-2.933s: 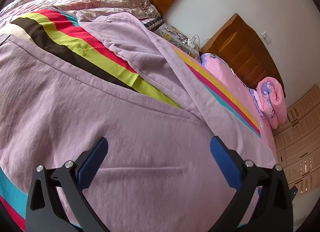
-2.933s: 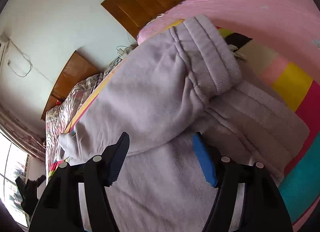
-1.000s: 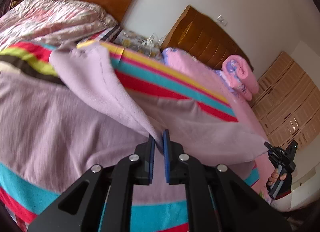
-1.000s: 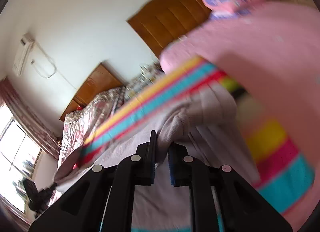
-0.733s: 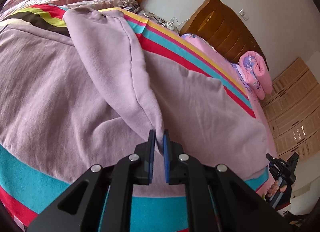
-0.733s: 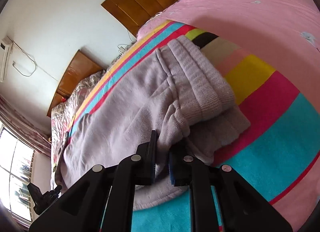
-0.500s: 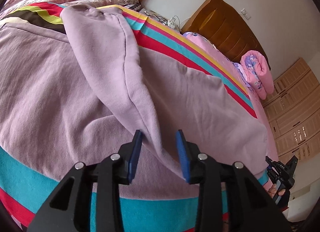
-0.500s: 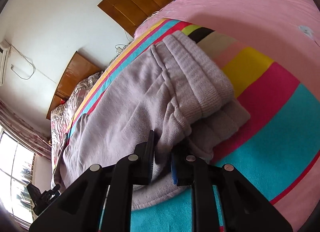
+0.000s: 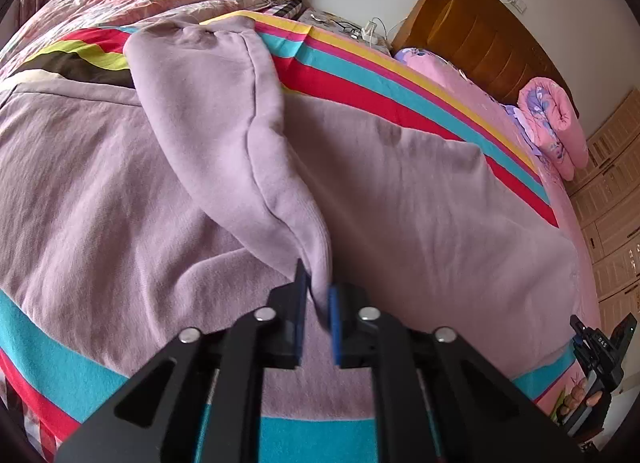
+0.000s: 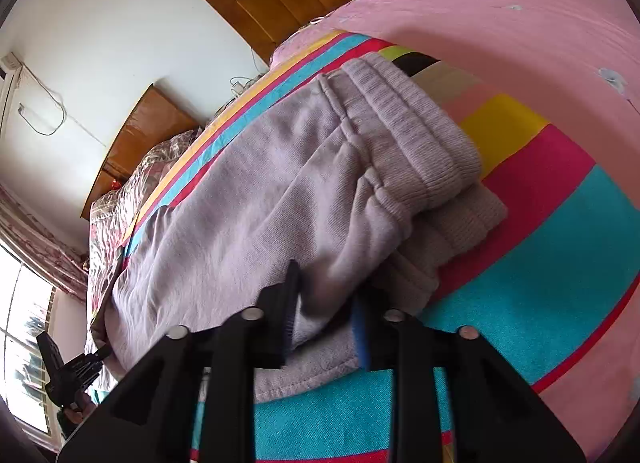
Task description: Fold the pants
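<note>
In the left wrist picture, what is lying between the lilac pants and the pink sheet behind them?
In the left wrist view, the striped blanket lies between the pants and the pink sheet: red, teal and yellow bands show there.

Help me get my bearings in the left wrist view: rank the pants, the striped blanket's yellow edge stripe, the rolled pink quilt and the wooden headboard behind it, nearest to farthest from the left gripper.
1. pants, their fold pinched in the left gripper.
2. yellow edge stripe, beyond the pants.
3. rolled pink quilt, upper right.
4. wooden headboard, against the wall.
</note>
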A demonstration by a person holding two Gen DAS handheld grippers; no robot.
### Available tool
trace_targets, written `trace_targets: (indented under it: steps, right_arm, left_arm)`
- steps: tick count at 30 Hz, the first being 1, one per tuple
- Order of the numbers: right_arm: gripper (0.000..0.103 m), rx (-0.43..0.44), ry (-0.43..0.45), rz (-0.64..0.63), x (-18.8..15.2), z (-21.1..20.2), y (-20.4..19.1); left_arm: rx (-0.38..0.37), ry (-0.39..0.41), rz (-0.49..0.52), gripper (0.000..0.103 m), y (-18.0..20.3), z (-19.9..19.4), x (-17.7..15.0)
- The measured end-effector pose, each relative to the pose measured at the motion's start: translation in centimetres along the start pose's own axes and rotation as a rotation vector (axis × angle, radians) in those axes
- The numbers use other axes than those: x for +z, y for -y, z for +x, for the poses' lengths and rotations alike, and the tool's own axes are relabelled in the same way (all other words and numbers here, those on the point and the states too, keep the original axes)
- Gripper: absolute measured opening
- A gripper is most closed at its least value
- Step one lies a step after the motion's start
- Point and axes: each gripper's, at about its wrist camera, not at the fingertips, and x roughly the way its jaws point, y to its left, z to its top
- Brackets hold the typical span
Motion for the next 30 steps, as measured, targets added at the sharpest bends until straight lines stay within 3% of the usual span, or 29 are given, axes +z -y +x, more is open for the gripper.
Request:
trace_targets:
  steps: [6, 8, 11, 15, 22, 26, 30]
  right_arm:
    - [0.011, 0.055, 0.084, -0.014, 0.9, -2.1, -1.7]
    - [0.011, 0.063, 0.093, -0.034, 1.2, -3.1, -2.4]
    - [0.011, 0.031, 0.043, -0.039, 0.3, -2.9, -1.7]
    - [0.011, -0.003, -0.014, 0.033, -1.6, -1.0, 0.3]
    - [0.011, 0.007, 0.043, -0.018, -0.9, -2.9, -1.6]
    - [0.009, -0.022, -0.003, 0.028, -2.0, -0.9, 0.1]
    - [0.009, -0.003, 0.014, 0.032, -1.9, -1.6, -0.2]
  left_arm:
    - [-0.071, 0.169, 0.039, 0.005, 0.6, -4.5, 0.3]
    - [-0.071, 0.192, 0.035, 0.005, 0.4, -5.9, 0.5]
    - [-0.045, 0.143, 0.025, 0.005, -1.0, -5.4, -0.3]
    - [0.01, 0.039, 0.005, 0.005, -2.6, -2.0, -2.6]
    - [0.013, 0.071, 0.017, 0.006, -2.4, -3.1, -2.2]
    - [0.037, 0.025, -0.003, 0.006, -2.7, -1.5, -3.0]
    - [0.03, 0.043, -0.009, 0.006, -2.6, -2.3, -2.9]
